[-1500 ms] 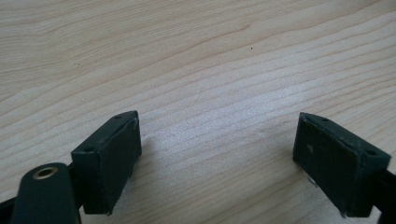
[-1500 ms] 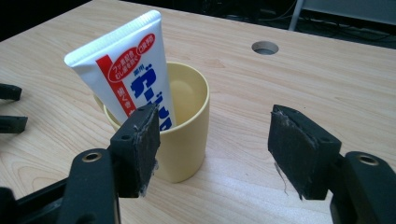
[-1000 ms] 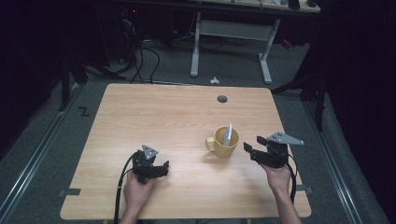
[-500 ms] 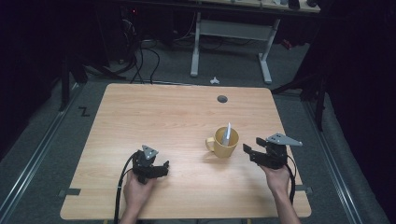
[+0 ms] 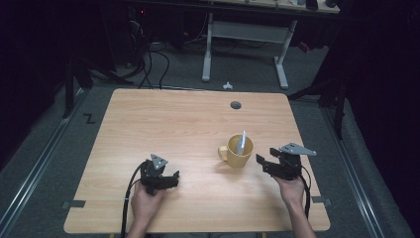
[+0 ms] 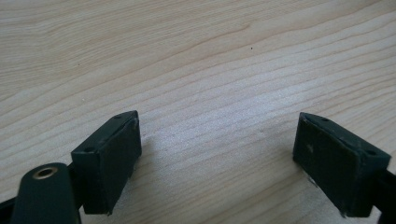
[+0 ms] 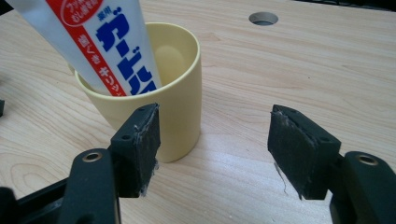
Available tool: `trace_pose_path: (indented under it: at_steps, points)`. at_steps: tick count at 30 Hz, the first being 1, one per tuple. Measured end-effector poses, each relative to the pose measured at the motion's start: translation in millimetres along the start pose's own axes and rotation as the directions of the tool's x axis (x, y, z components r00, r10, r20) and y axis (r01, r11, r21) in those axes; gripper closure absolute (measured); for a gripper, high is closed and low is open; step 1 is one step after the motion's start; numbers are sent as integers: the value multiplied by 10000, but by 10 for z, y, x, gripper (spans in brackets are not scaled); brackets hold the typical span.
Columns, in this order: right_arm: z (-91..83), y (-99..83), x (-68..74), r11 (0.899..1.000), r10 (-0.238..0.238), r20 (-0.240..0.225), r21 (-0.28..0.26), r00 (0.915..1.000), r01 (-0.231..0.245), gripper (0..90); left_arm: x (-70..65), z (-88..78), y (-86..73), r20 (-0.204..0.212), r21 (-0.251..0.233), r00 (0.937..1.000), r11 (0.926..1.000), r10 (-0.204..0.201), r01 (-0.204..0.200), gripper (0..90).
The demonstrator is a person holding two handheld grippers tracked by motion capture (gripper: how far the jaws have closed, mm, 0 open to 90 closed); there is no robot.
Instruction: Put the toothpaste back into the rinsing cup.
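Right gripper (image 7: 212,149), jaws apart and empty, sits just beside the yellow cup (image 7: 154,88); nudging its rim could tip the leaning toothpaste tube (image 7: 100,42) standing inside.

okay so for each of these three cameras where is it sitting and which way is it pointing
High view: above the person's side, looking forward and down on the table; both forearms, left gripper, right gripper.
Left gripper view: on that gripper, facing bare tabletop between its open jaws.
Right gripper view: on that gripper, facing the yellow cup holding a toothpaste tube.
Shared: high and right gripper views show the cup.
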State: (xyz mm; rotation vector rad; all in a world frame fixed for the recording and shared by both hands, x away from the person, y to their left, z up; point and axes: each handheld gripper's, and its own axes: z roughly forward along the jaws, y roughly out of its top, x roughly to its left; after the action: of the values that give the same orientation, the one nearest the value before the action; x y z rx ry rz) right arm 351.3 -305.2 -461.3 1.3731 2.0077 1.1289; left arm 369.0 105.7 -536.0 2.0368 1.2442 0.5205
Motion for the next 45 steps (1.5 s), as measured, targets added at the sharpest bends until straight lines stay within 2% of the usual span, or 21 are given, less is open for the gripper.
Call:
trace_pose_path:
  at_steps: [36,40,45]
  points:
    - [168,-223,-62,9972,360,-1,657,9994,-359,348,0,0,0,-4,0,10000,10000,1,-1,157]
    - [161,-258,-83,9962,568,46,654,9984,-570,349,0,1,0,-7,-2,10000,10000,-2,2,156]
    - [180,-297,-91,9960,476,134,750,9988,-485,350,0,1,0,-6,-6,10000,10000,-2,2,156]
